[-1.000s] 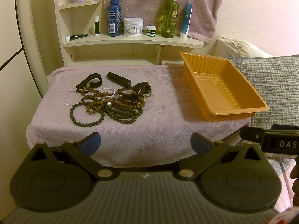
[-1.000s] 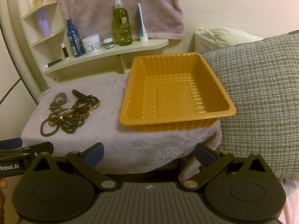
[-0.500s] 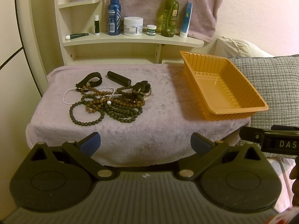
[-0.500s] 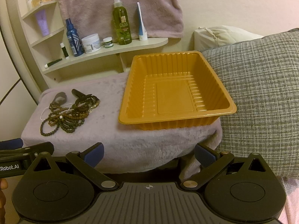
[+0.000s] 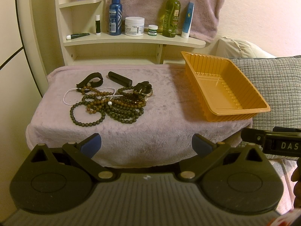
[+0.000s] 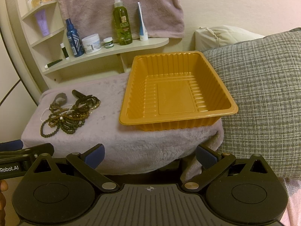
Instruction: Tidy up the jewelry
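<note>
A tangled heap of jewelry (image 5: 111, 103) lies on a mauve towel-covered surface (image 5: 160, 113): dark and brown bead strands, a white pearl strand (image 5: 67, 96), a black strap (image 5: 90, 82), a black cylinder (image 5: 120, 78) and a metal ring. The heap (image 6: 69, 113) also shows at the left of the right wrist view. An empty orange plastic tray (image 6: 176, 92) sits on the towel's right end (image 5: 225, 88). My left gripper (image 5: 146, 145) is open, short of the towel's near edge. My right gripper (image 6: 150, 154) is open, facing the tray.
A cream shelf (image 5: 131, 39) behind holds bottles, jars and tubes, under a hanging towel (image 5: 150, 0). A grey checked cushion (image 6: 263, 94) presses against the tray's right side, with a cream pillow (image 6: 222, 35) behind it. The other gripper's body (image 5: 272, 145) shows at the right edge.
Both views have shifted only slightly; the scene sits a little higher in the frames. The jewelry and the tray have not moved. Both grippers stay open.
</note>
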{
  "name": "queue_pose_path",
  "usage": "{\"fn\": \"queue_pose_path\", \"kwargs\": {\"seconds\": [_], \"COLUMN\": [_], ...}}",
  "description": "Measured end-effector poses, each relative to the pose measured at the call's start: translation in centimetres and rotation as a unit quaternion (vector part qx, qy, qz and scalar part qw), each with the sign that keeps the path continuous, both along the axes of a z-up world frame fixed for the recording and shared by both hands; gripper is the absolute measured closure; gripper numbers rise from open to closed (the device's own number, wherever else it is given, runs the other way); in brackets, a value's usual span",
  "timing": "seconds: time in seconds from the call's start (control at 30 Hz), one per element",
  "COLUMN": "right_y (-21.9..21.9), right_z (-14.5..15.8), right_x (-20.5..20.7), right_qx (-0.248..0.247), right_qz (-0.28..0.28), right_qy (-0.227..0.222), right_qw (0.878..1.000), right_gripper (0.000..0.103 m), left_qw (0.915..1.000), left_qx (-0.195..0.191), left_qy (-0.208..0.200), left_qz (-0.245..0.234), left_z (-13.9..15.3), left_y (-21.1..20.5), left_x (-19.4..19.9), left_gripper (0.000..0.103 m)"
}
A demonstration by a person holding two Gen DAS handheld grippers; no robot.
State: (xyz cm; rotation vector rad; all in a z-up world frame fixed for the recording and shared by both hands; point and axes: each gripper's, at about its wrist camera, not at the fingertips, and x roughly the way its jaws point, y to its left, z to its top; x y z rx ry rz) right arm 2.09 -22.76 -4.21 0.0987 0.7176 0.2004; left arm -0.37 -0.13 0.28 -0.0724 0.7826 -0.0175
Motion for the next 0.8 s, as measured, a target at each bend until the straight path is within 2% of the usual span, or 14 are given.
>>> {"fn": "queue_pose_path", "kwargs": {"seconds": [0.53, 0.67, 0.8], "right_y": [-0.3, -0.5, -1.7], "right_z": [-0.2, -0.1, 0.3], "right_x": [0.2, 0.2, 0.1], "right_qx": [0.009, 0.015, 0.029], "right_qz": [-0.006, -0.010, -0.029], "right_qy": [0.004, 0.002, -0.017], "right_qw": [1.000, 1.000, 0.999], "right_gripper": [0.001, 0.001, 0.001], "left_qw": [1.0000, 0.9997, 0.9977], "left_qx": [-0.005, -0.024, -0.061], "left_qy": [0.003, -0.004, -0.014], "left_qz": [0.001, 0.010, 0.026], "left_z": [-0.3, -0.2, -0.1], "left_y": [0.0, 0.5, 1.8], "left_x": [0.0, 0.0, 0.3], "left_gripper": [0.001, 0.002, 0.002]}}
